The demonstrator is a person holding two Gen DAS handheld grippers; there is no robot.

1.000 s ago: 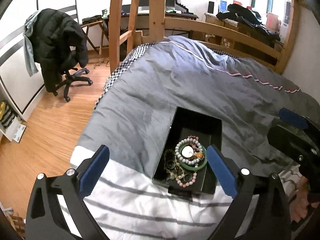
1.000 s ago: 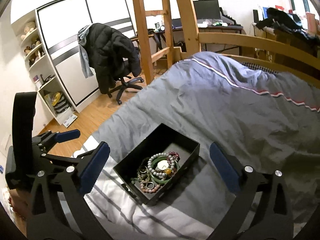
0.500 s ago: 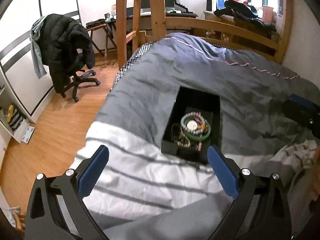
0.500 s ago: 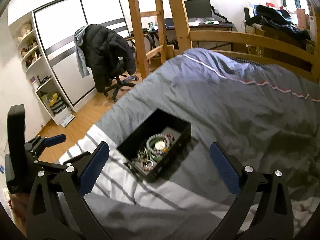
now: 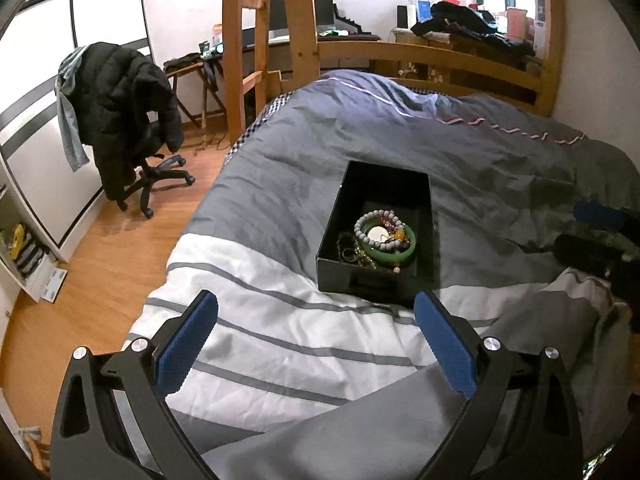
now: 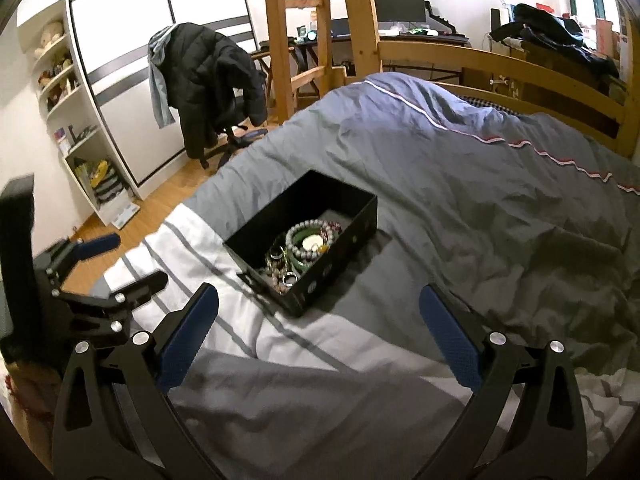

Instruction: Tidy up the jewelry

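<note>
Grippers first: the left gripper (image 5: 316, 344) hangs with its blue pads spread wide and nothing between them, and the right gripper (image 6: 318, 338) is the same, wide apart and empty. Both sit above the bedding, well short of the box (image 5: 340, 216), touching nothing.

One black box rests on the grey duvet (image 5: 440, 140), its near end just beside the white striped blanket (image 5: 260, 336). Inside it the jewelry (image 5: 380, 236) lies in a single heap toward the near end, while the far half of the box looks bare.

Progress, as I judge it: every piece I can see is already in the box and none lies loose on the bed. Whether sorting within the box is wanted or finished I cannot tell; the heap looks tangled, not laid out.

Counts: two grippers, one box. In the heap, one green bangle (image 5: 400, 252), one pale bead bracelet (image 5: 366, 226), at least one reddish bead strand and a few rings (image 6: 289, 279) and chains, too small and overlapped to count surely.
</note>
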